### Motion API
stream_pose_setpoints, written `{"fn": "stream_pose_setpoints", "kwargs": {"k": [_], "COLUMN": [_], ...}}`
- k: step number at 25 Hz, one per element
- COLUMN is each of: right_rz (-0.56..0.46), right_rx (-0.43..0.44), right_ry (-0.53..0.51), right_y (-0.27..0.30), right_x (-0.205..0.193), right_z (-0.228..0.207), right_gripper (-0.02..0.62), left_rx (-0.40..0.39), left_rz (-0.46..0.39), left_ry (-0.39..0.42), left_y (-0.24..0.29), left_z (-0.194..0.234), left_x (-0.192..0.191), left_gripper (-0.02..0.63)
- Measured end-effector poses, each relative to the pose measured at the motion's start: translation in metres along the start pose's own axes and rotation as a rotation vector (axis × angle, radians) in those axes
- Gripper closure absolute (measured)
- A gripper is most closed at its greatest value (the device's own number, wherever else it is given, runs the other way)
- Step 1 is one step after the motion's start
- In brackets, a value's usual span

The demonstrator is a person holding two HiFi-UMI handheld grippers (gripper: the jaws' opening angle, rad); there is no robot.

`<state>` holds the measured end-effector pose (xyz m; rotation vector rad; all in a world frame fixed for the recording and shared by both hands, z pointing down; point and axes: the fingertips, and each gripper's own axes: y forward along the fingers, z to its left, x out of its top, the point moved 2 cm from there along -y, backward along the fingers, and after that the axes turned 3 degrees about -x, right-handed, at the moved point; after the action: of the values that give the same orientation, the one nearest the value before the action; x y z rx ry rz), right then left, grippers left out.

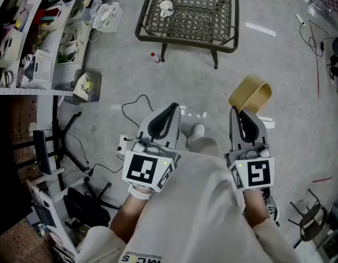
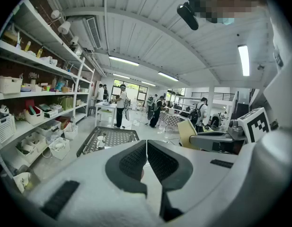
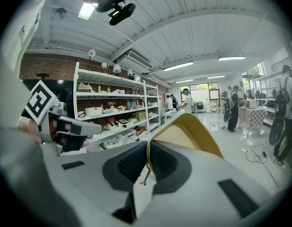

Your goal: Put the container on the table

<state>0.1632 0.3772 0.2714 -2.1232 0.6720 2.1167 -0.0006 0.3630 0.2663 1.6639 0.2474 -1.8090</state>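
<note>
A tan, open-topped container (image 1: 250, 93) hangs in the air at the tip of my right gripper (image 1: 238, 114), which is shut on its rim. In the right gripper view the container (image 3: 183, 131) rises from between the closed pads. My left gripper (image 1: 166, 116) is shut with nothing in it; its pads (image 2: 136, 161) meet in the left gripper view. The dark wire-mesh table (image 1: 188, 16) stands ahead on the grey floor, with a small white cup (image 1: 166, 7) on it. From the left gripper view the table (image 2: 109, 138) lies low and ahead, and the container (image 2: 186, 131) shows to the right.
White shelving (image 1: 34, 43) with baskets and boxes lines the left side. A black stand and cables (image 1: 75, 147) sit on the floor at the left. More cables (image 1: 314, 37) trail at the right. People stand far off (image 2: 119, 105) among tables.
</note>
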Motion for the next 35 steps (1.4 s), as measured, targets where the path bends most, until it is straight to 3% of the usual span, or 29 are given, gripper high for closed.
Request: {"fn": "stream_pose_setpoints", "kwargs": {"k": [5,12,21,26,35], "right_rz": [0.013,-0.054,0.003,0.025,0.03], "right_rx": [0.015,0.05,0.057,0.073,0.061], "right_ry": [-0.004,0.023,0.022,0.031,0.008], "right_y": [-0.009,-0.012,-0.014,0.0,0.091], "right_x": [-0.005,0.002,-0.011,-0.018,0.002], "right_z": [-0.012,-0.021,-0.036,-0.042,-0.055], "right_gripper": [0.565,0.563,0.563,0.563,0.563], "left_rx": [0.004,0.0,0.026,-0.073,-0.054], "left_rz": [-0.011,-0.026,-0.021,0.027,0.019], "left_ry": [0.003,0.019,0.006,-0.005,-0.032], "left_y": [0.003,0.014,0.019,0.04,0.107], "left_z": [-0.011,-0.027,-0.024,-0.032,0.042], "left_x": [0.004,0.006,0.005,-0.007,0.013], "left_gripper": [0.577,0.577,0.577,0.577,0.577]}}
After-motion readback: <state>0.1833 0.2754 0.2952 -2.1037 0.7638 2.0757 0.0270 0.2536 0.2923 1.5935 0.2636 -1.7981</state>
